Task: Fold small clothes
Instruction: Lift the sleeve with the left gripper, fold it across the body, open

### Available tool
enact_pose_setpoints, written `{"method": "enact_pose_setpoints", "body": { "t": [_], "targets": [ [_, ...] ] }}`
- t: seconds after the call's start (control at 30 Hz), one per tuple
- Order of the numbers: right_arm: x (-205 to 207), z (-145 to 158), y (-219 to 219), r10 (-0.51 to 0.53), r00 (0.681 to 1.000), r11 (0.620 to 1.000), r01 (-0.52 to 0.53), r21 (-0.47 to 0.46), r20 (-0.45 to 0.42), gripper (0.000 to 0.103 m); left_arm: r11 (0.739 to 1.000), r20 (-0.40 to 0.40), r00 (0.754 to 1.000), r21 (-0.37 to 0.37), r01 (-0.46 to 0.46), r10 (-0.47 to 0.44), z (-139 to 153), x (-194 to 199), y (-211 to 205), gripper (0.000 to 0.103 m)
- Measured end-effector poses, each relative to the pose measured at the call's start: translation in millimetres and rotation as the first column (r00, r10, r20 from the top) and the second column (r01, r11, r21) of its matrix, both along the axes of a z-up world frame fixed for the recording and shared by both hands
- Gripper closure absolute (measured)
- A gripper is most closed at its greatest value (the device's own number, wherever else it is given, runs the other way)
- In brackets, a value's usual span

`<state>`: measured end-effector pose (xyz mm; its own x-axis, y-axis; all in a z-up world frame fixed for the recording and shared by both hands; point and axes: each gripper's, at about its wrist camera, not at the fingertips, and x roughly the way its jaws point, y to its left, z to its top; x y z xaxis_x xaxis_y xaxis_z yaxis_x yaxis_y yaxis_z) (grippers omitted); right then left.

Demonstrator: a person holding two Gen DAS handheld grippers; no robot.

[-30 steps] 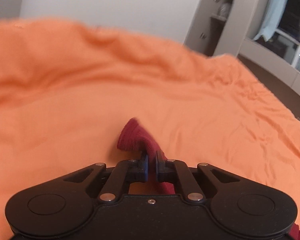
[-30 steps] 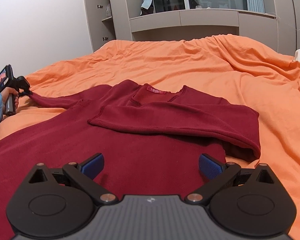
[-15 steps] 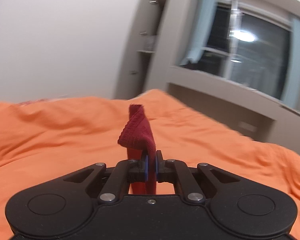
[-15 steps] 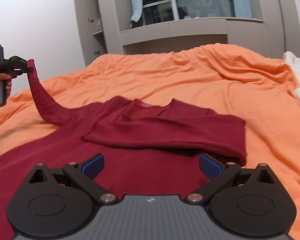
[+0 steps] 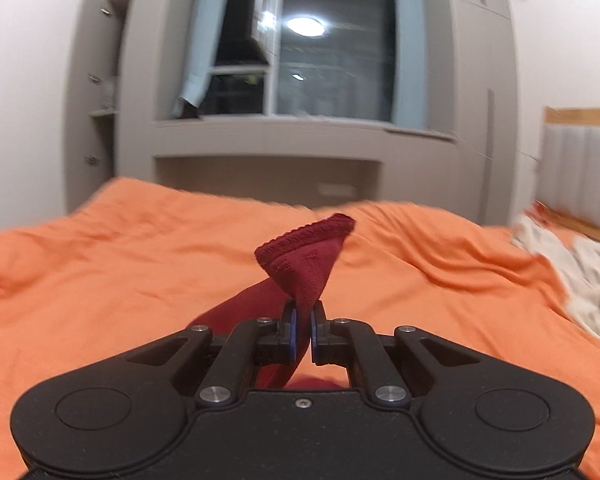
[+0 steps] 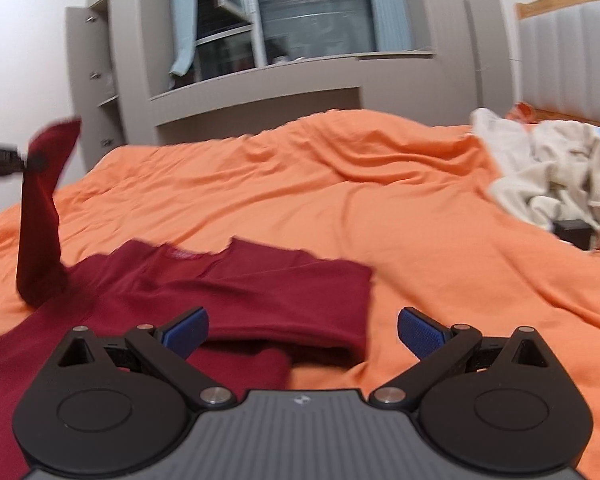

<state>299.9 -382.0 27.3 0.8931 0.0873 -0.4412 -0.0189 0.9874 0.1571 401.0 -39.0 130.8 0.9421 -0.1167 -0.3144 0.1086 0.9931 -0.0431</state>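
The left claw (image 5: pixel 302 334) is clamped tight on the sleeve (image 5: pixel 306 264) of the red top (image 6: pixel 236 292), holding it up above the orange bed (image 6: pixel 380 208); the right claw (image 6: pixel 303 330) gapes wide, empty, just above the top; pale clothes (image 6: pixel 548 176) lie far right on the bed.

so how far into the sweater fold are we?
Done: one sleeve lies folded across the sweater chest. In hand: the left gripper is shut on the other sleeve's cuff, lifted off the bed. The right gripper is open, empty. Left: lay that sleeve across, then fold the body.
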Motion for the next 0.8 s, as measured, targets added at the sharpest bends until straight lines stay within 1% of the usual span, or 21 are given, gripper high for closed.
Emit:
{"method": "enact_pose_setpoints", "body": {
  "t": [0.1, 0.17, 0.27, 0.37, 0.43, 0.5, 0.6, 0.67, 0.7, 0.73, 0.77, 0.8],
  "targets": [
    [1.2, 2.7, -12.5, -0.044, 0.999, 0.999, 0.043, 0.028, 0.009, 0.000, 0.998, -0.038, 0.998, -0.050, 0.039, -0.041, -33.3, 1.7, -31.1, 0.097],
    [1.3, 3.7, -18.9, -0.066, 0.998, 0.997, 0.065, 0.039, 0.015, 0.000, 0.995, -0.082, 0.994, -0.071, 0.066, -0.072, -55.8, 6.3, -48.5, 0.097],
    [1.6, 4.6, -28.0, -0.104, 0.994, 0.994, 0.103, 0.044, 0.022, 0.000, 0.992, -0.144, 0.982, -0.056, 0.112, -0.119, -87.2, 7.2, -75.9, 0.097],
    [4.6, 4.7, -35.5, -0.127, 0.992, 0.990, 0.125, 0.067, 0.024, 0.000, 0.987, -0.209, 0.965, -0.026, 0.158, -0.160, -116.3, 3.1, -97.0, 0.096],
    [5.7, 3.6, -39.0, -0.136, 0.991, 0.988, 0.134, 0.077, 0.020, 0.000, 0.984, -0.250, 0.952, -0.017, 0.180, -0.179, -128.7, 1.2, -104.7, 0.094],
    [8.8, 0.7, -40.9, -0.144, 0.990, 0.987, 0.143, 0.075, 0.009, 0.000, 0.979, -0.298, 0.933, -0.027, 0.201, -0.199, -139.3, 1.5, -105.8, 0.090],
    [14.0, -3.2, -40.4, -0.152, 0.988, 0.986, 0.152, 0.075, -0.006, 0.000, 0.978, -0.344, 0.916, -0.051, 0.201, -0.207, -140.7, -0.7, -98.6, 0.079],
    [16.2, -6.1, -38.3, -0.144, 0.990, 0.986, 0.144, 0.079, -0.012, 0.000, 0.975, -0.359, 0.907, -0.061, 0.213, -0.221, -134.5, -1.9, -92.6, 0.057],
    [18.2, -7.8, -36.4, -0.137, 0.990, 0.987, 0.139, 0.079, -0.019, 0.000, 0.975, -0.365, 0.904, -0.062, 0.214, -0.222, -133.6, -4.1, -90.1, 0.049],
    [20.7, -9.8, -33.9, -0.131, 0.991, 0.988, 0.133, 0.078, -0.028, 0.000, 0.976, -0.369, 0.903, -0.058, 0.212, -0.218, -128.2, -5.6, -87.9, 0.031],
    [23.3, -11.8, -31.1, -0.125, 0.991, 0.989, 0.128, 0.078, -0.039, 0.000, 0.977, -0.371, 0.904, -0.052, 0.208, -0.212, -125.4, -8.3, -86.1, 0.019],
    [25.8, -13.9, -27.9, -0.119, 0.992, 0.989, 0.122, 0.079, -0.048, 0.000, 0.977, -0.368, 0.905, -0.045, 0.209, -0.211, -122.8, -12.3, -83.2, 0.016]
  ]
}}
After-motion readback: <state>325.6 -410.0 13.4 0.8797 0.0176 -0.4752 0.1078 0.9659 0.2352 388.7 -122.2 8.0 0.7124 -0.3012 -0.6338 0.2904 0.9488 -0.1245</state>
